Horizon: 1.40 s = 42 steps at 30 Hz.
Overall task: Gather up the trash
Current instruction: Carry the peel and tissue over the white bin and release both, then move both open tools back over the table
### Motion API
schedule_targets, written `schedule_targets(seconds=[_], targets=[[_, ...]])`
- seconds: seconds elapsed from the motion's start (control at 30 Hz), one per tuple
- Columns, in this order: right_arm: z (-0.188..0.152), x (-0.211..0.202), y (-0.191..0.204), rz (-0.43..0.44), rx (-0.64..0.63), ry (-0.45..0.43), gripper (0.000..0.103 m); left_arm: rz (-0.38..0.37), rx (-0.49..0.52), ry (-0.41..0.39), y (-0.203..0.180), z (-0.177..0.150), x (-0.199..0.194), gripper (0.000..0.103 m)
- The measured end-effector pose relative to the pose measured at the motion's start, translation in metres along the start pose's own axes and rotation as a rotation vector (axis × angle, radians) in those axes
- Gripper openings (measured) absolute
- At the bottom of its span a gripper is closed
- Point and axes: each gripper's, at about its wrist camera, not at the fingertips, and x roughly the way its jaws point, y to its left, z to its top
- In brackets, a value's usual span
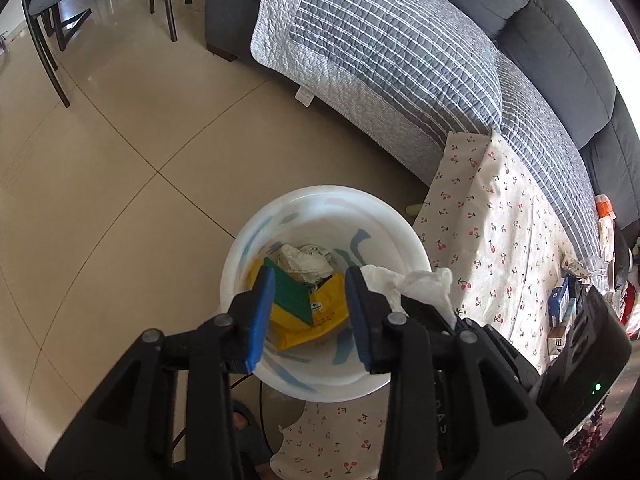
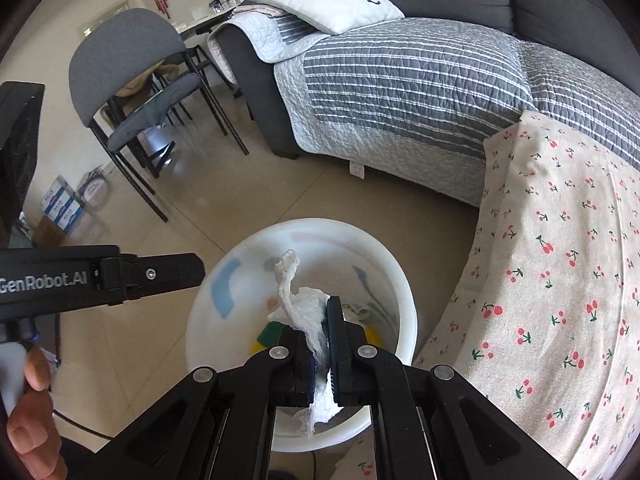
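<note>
A white trash bin (image 1: 240, 256) stands on the tiled floor; it also shows in the right wrist view (image 2: 404, 300). Inside lie a yellow-and-green package (image 1: 308, 312) and crumpled paper (image 1: 304, 262). My left gripper (image 1: 310, 316) is open and empty, directly above the bin's mouth. My right gripper (image 2: 322, 340) is shut on a crumpled white tissue (image 2: 304, 304) and holds it over the bin. The tissue (image 1: 416, 284) and the right gripper's body show at the bin's right rim in the left wrist view.
A table with a cherry-print cloth (image 2: 560, 260) stands right of the bin, with small boxes (image 1: 562, 308) on it. A grey sofa with a striped quilt (image 1: 392, 52) lies behind. Chairs (image 2: 132, 92) stand at the far left. A cable runs on the floor under the bin.
</note>
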Motion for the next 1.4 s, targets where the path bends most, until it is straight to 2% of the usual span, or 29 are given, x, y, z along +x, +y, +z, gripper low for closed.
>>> schedule_targets(seconds=[0.17,0.23,0.53,0.77,1.13,1.4], targets=[[-0.001,0.008,-0.005,-0.022,0.031,0.025,0.043,-0.009,0.002,0.007,0.000,0.000,0.000,0.038],[-0.005,0.007,-0.007,-0.028,0.029,0.016,0.046,-0.004,0.014,0.001,-0.002,0.000,-0.001,0.038],[-0.013,-0.009,-0.027,-0.013,0.051,0.017,0.047,0.007,0.042,-0.002,-0.011,-0.003,0.000,0.038],[-0.026,-0.043,-0.046,-0.017,0.047,-0.007,0.050,-0.001,0.082,-0.004,-0.034,-0.007,-0.001,0.038],[-0.021,-0.122,-0.113,-0.116,0.080,-0.060,0.054,-0.056,0.218,-0.013,-0.116,-0.024,-0.010,0.038],[-0.017,-0.195,-0.208,-0.210,0.182,-0.078,0.056,-0.120,0.366,-0.035,-0.198,-0.039,-0.014,0.040]])
